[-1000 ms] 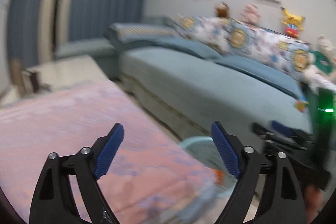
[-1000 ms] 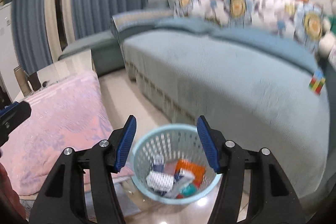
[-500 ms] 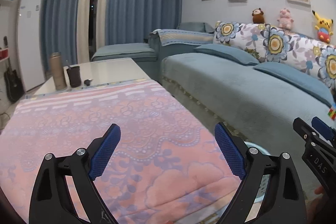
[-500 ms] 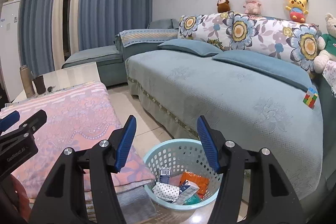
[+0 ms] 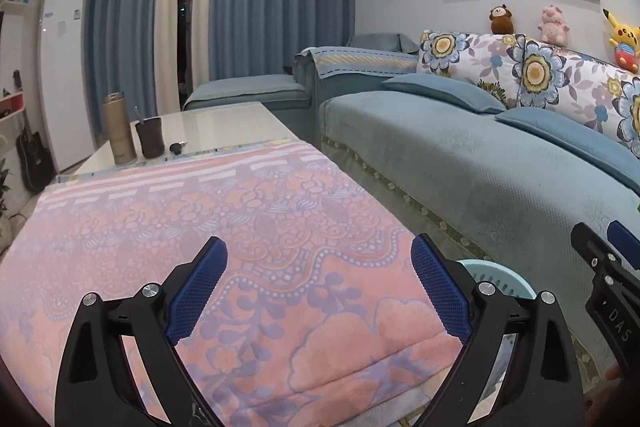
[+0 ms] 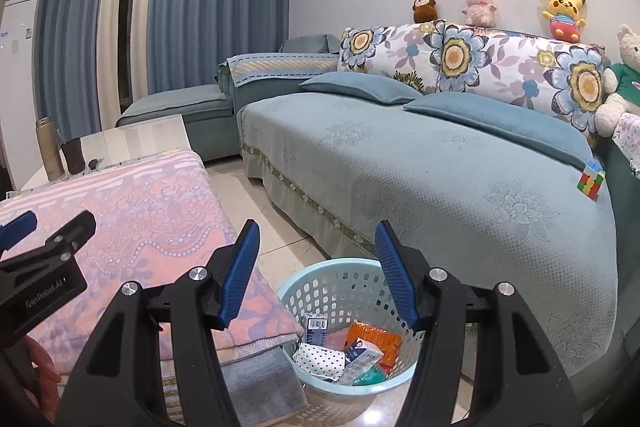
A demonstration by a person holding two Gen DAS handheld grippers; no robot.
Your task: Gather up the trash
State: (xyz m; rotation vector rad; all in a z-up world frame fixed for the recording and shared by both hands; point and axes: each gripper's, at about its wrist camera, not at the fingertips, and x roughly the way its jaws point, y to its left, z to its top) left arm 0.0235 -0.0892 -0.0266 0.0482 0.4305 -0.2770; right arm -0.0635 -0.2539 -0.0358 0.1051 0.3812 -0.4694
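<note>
Both claws gape wide and hold nothing, the left claw [image 5: 316, 285] above the pink blanket [image 5: 224, 227] covering the desk, the right claw [image 6: 316, 267] over the pale blue basket [image 6: 340, 277] on the floor off the desk's corner, wrappers [image 6: 348, 347] heaped inside.

Wrappers [image 6: 352, 347] in the basket [image 6: 320, 283] on the floor, between blanket-covered table [image 6: 132, 211] left and sofa [image 6: 440, 187] right.
</note>
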